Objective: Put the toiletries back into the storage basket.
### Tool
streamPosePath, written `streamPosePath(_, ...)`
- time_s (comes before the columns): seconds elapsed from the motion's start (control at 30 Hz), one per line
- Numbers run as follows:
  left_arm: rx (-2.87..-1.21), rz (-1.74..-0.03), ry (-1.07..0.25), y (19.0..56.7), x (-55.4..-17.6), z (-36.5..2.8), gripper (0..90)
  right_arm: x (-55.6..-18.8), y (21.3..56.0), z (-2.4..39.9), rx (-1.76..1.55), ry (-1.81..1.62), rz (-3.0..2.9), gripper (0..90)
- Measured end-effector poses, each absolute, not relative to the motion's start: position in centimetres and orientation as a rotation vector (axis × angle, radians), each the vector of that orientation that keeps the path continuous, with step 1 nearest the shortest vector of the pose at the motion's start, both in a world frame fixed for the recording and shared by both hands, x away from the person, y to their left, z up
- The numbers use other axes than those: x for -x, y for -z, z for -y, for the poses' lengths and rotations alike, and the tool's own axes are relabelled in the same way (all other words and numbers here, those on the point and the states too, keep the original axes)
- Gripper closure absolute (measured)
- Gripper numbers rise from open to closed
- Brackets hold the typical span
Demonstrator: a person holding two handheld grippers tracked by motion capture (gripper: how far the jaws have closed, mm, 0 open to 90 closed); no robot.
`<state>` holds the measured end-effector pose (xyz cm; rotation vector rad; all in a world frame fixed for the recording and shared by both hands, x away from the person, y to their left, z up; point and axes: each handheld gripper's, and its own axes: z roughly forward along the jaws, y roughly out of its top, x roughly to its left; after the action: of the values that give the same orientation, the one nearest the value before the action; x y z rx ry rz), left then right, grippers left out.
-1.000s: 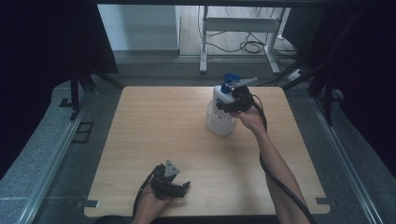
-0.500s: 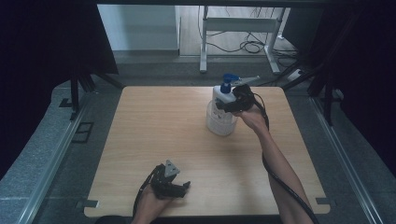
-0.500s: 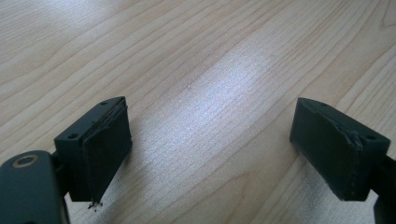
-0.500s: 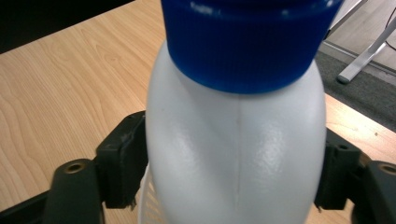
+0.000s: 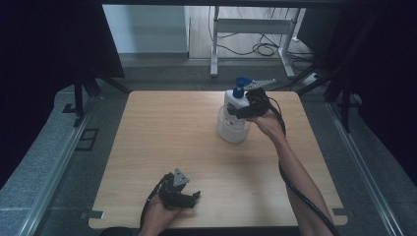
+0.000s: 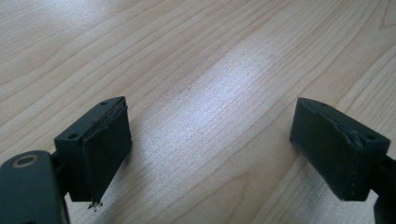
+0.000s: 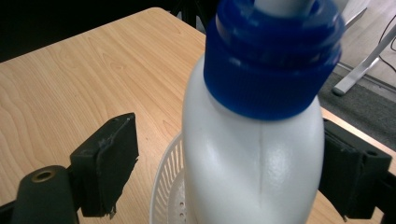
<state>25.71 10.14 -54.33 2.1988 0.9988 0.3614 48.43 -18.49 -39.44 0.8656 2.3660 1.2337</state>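
The right gripper (image 7: 229, 163), jaws just opening, straddles the white bottle (image 7: 254, 154) standing in a basket (image 7: 169, 196); the left gripper (image 6: 212, 149) gapes above the desk (image 6: 196, 60).

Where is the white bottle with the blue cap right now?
In the high view, the bottle stands in a white basket at the table's far right, between the right gripper's open jaws.
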Motion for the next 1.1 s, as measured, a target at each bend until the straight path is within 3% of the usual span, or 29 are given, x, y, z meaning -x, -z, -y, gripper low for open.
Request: streamPosePath(1.1,-2.199,-0.999,-0.362,54.3,-25.7,-10.1,11.8,-46.5,38.5,19.8,-0.865,-1.215,-2.368,13.2)
